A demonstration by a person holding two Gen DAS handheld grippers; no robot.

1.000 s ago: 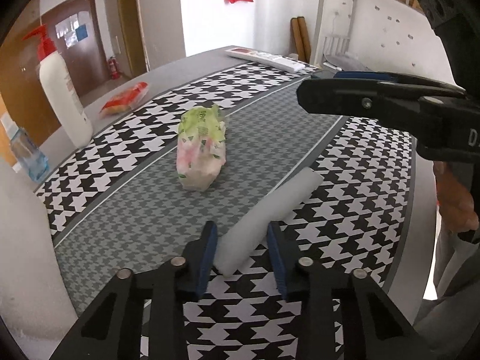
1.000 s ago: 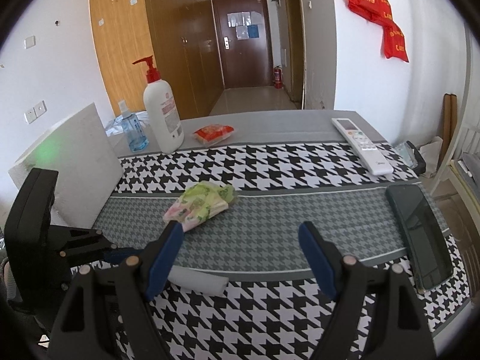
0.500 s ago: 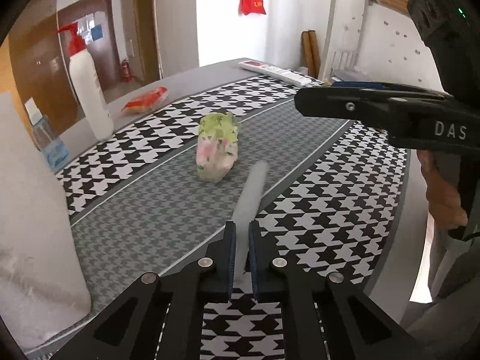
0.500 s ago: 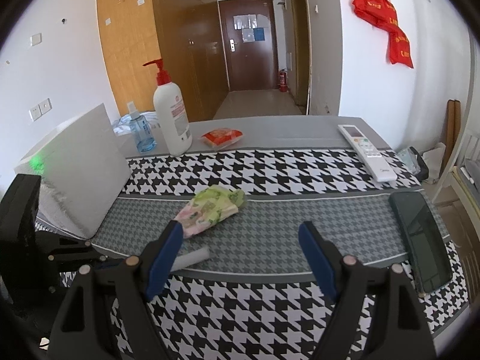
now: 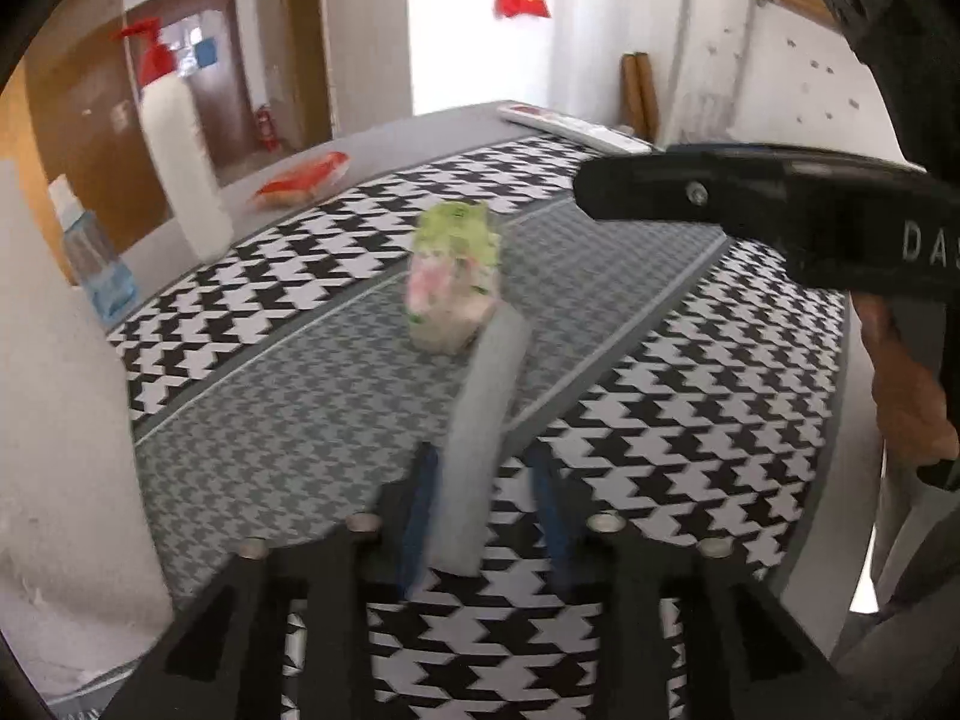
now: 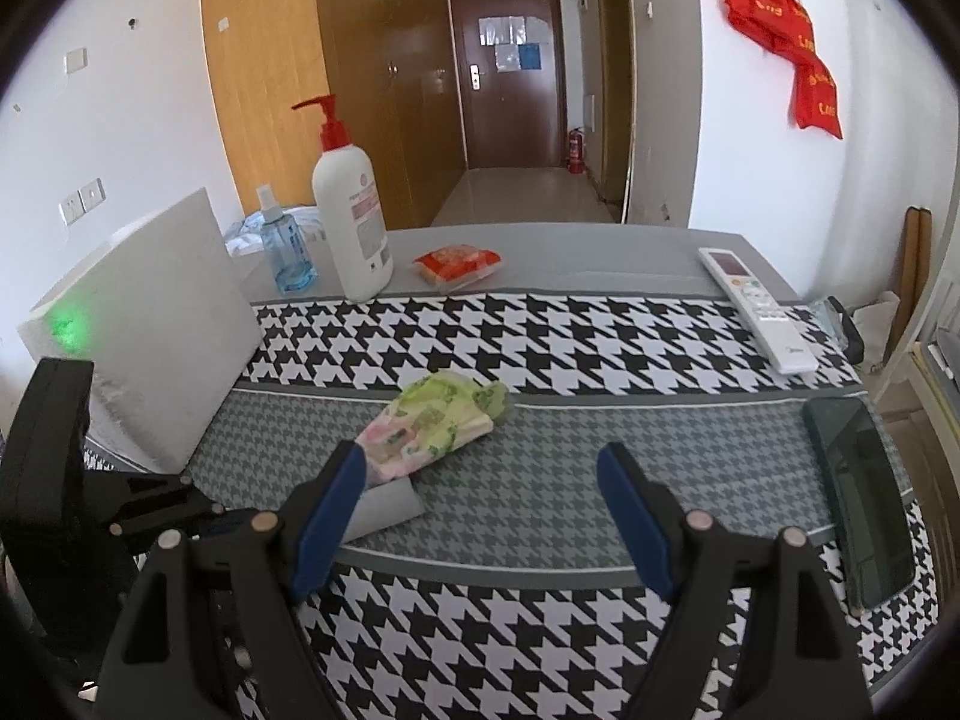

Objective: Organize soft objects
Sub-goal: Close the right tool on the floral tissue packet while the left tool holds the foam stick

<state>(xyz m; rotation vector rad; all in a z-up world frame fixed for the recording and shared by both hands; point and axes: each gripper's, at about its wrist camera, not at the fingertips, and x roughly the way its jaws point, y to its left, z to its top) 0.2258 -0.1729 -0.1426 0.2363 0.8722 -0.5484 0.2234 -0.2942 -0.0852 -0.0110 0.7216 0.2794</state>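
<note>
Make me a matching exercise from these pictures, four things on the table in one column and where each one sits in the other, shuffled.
Things:
1. white foam strip
2. floral tissue pack
3. remote control
4. smartphone

Places:
A. far right, on the black-and-white houndstooth band
B. between the left gripper's fingers
C. near right edge of the runner, screen up
D. middle of the grey band, just beyond the strip's far end

Pairs: 1-B, 2-D, 3-A, 4-C
</note>
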